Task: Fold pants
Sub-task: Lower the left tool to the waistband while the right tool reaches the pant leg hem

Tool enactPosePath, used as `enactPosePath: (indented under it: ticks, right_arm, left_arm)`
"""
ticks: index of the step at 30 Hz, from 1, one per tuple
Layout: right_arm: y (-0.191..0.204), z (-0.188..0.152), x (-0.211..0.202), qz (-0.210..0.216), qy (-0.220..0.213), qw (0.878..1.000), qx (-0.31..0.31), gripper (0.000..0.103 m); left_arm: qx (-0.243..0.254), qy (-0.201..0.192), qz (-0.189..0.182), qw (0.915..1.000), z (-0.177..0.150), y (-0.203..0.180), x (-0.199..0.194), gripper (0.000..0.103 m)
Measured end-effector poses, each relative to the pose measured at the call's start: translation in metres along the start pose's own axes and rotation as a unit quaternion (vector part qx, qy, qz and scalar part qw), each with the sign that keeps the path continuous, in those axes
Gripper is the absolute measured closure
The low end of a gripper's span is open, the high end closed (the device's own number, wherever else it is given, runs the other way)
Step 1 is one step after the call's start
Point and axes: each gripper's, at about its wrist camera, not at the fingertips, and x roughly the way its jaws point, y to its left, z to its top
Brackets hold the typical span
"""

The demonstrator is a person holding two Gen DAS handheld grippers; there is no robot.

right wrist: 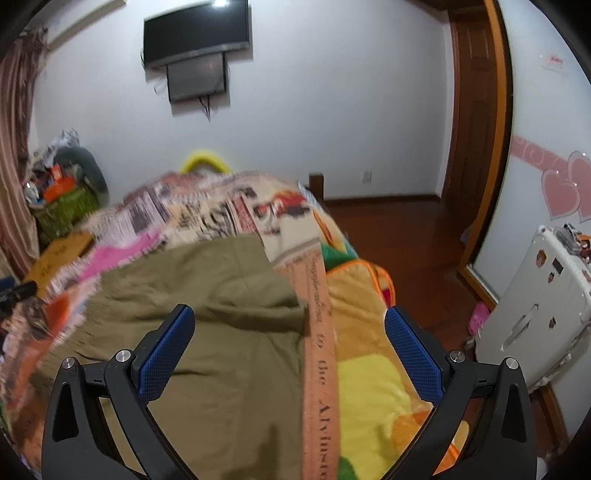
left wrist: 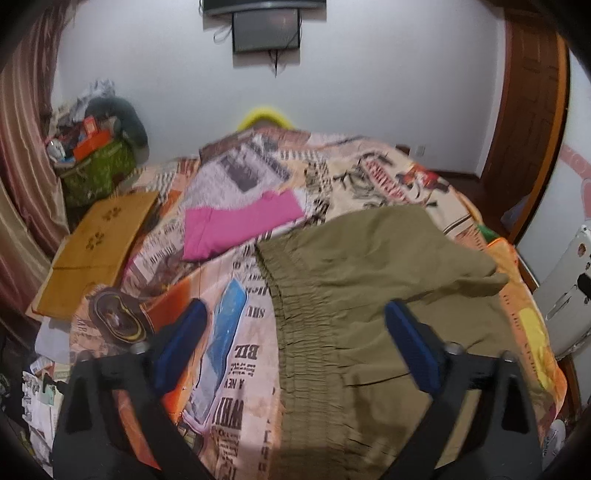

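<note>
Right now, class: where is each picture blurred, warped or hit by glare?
Left wrist view: bedspread and olive pants are slightly soft, and the door frame bows. Right wrist view: the bed's far end is smeared, and glare spots the TV.

Bedroom, domestic: bed with printed cover, centre; wall-mounted television, upper left; striped curtain, left edge; wooden door, right.

Bare bedspread lies at lower centre beside the olive pants. A pink garment and tan board crowd the upper left.
</note>
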Motion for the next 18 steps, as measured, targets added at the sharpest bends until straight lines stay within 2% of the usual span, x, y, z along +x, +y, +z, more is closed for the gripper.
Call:
enactPosePath:
  ticks: [4,9,13,15,18]
  right_arm:
    - [-0.008,-0.008,0.034,0.007,0.049,0.999,0.000,0.005]
    - [-0.012,-0.019,0.072,0.017,0.098,0.995,-0.002,0.014]
    - [-0.020,-0.030,0.102,0.060,0.143,0.988,0.025,0.029]
    - [-0.024,-0.034,0.113,0.072,0.158,0.984,0.037,0.032]
    - [-0.029,-0.038,0.128,0.084,0.177,0.979,0.050,0.043]
  left_arm:
    - [-0.003,0.043,-0.014,0.9990,0.001,0.009,0.029,0.026]
    - [0.014,0.079,-0.018,0.9966,-0.001,0.009,0.056,0.026]
    - [0.030,0.107,-0.030,0.9934,-0.002,0.007,0.076,0.028]
    - [0.042,0.122,-0.037,0.9910,-0.002,0.005,0.085,0.034]
    - [0.041,0.141,-0.061,0.9872,-0.002,0.005,0.097,0.042]
